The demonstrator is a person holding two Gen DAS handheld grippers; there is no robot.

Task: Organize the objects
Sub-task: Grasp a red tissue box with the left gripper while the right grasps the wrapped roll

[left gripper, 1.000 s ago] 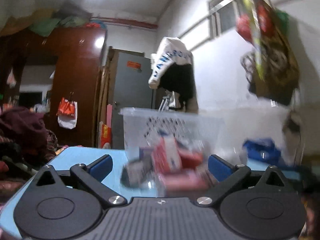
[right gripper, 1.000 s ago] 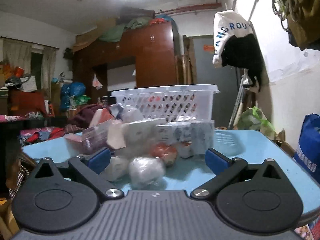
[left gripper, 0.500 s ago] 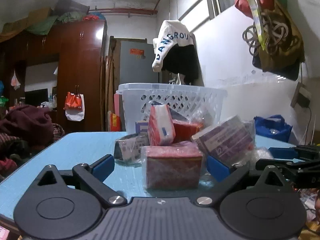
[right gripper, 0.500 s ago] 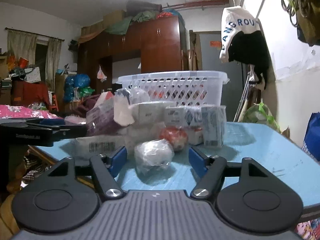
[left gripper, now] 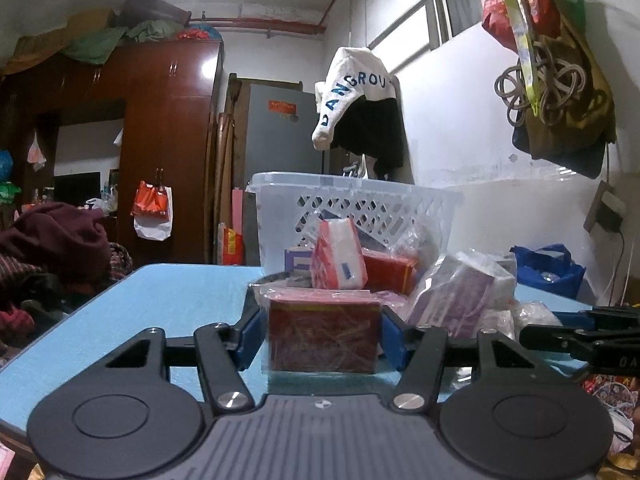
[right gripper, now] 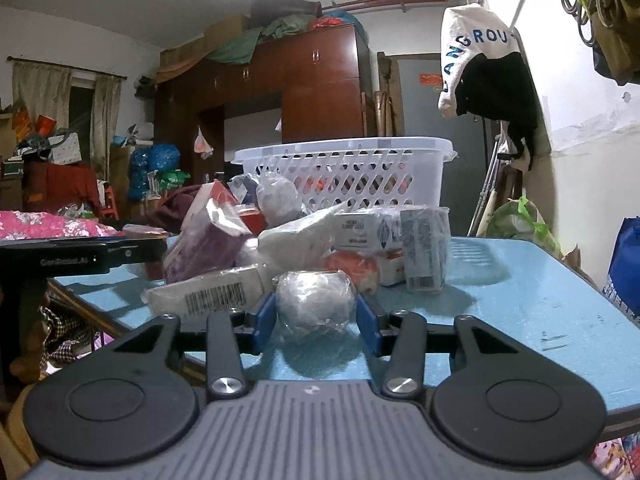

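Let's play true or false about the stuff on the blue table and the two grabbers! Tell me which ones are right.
1. The left gripper has a red box between its fingers. True.
2. The right gripper is closing around a banana. False: it is a round plastic-wrapped bundle.
3. The white basket stands behind the pile. True.
4. The table is green. False: it is blue.
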